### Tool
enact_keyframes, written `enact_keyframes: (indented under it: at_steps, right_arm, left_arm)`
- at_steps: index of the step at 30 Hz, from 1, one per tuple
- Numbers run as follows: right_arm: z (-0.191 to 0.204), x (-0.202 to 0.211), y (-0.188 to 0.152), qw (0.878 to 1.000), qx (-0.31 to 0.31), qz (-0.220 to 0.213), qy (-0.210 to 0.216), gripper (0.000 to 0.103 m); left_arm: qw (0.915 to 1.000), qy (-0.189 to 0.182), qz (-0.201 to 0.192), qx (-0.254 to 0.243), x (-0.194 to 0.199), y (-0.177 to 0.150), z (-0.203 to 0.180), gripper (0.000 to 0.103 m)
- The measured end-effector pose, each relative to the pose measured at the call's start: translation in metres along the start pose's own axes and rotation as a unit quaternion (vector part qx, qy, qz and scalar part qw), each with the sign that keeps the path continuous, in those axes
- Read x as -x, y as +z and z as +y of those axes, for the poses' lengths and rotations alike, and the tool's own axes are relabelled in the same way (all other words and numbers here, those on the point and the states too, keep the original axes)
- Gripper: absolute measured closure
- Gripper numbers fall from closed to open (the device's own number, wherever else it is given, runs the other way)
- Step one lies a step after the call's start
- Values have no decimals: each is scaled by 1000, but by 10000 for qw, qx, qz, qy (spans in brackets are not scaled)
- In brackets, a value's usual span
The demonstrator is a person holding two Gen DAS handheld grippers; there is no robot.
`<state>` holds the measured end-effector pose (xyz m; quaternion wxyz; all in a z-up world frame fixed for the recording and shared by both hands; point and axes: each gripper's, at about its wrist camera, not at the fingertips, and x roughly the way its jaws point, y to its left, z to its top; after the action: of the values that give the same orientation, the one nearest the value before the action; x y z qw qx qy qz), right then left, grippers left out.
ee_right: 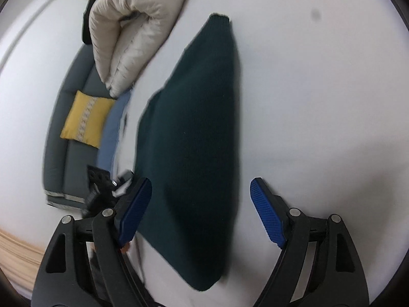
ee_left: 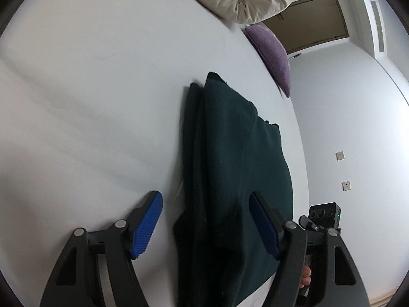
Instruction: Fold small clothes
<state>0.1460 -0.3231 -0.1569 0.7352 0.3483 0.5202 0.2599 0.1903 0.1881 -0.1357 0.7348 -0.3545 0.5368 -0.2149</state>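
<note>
A dark green knitted garment [ee_left: 230, 158] lies folded in layers on the white bed sheet [ee_left: 89, 102]. It also shows in the right wrist view [ee_right: 194, 138] as a flat folded panel. My left gripper [ee_left: 205, 223] is open, its blue pads [ee_left: 147, 226] either side of the garment's near end, holding nothing. My right gripper [ee_right: 200, 211] is open above the garment's near part, with blue pads [ee_right: 267, 212] apart and empty. The other gripper [ee_left: 323, 217] shows at the right of the left wrist view.
A beige duvet [ee_right: 133, 28] is bunched at the bed's far side. A purple cushion [ee_left: 273, 56] lies at the bed's edge. A grey sofa [ee_right: 71, 133] with a yellow cushion [ee_right: 85, 117] stands beside the bed. A brown door [ee_left: 311, 23] is beyond.
</note>
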Motion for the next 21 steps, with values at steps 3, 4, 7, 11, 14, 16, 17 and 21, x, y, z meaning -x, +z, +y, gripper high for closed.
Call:
enact_keyframes:
  at_steps: [3, 4, 7, 11, 14, 16, 17, 21]
  right_arm:
    - [5, -11, 2, 9998, -40, 121, 147, 27]
    - [9, -17, 3, 9998, 57, 178, 23, 27]
    - [15, -32, 7, 9993, 117, 301, -191, 38]
    - [20, -42, 9, 9989, 104, 292, -345, 50]
    - [18, -32, 0, 9990, 113, 226, -381, 57]
    - [23, -25, -5, 9990, 169, 128, -401, 61]
    - [25, -21, -5, 9989, 210, 94, -417, 62]
    - [49, -4, -16, 9980, 428, -66, -456, 64]
  left_arm:
    - [9998, 53, 169, -92, -13, 8, -1, 30]
    - [9998, 23, 188, -51, -15, 11, -1, 30]
    - [9997, 22, 225, 78, -21, 18, 0, 35]
    - [9986, 270, 423, -186, -34, 16, -17, 65]
    - [9986, 297, 386, -210, -33, 14, -24, 74]
    - [9987, 303, 340, -231, -28, 12, -28, 78]
    - [9988, 285, 308, -264, -24, 9, -33, 78]
    - [9987, 113, 252, -428, -1, -4, -55, 79]
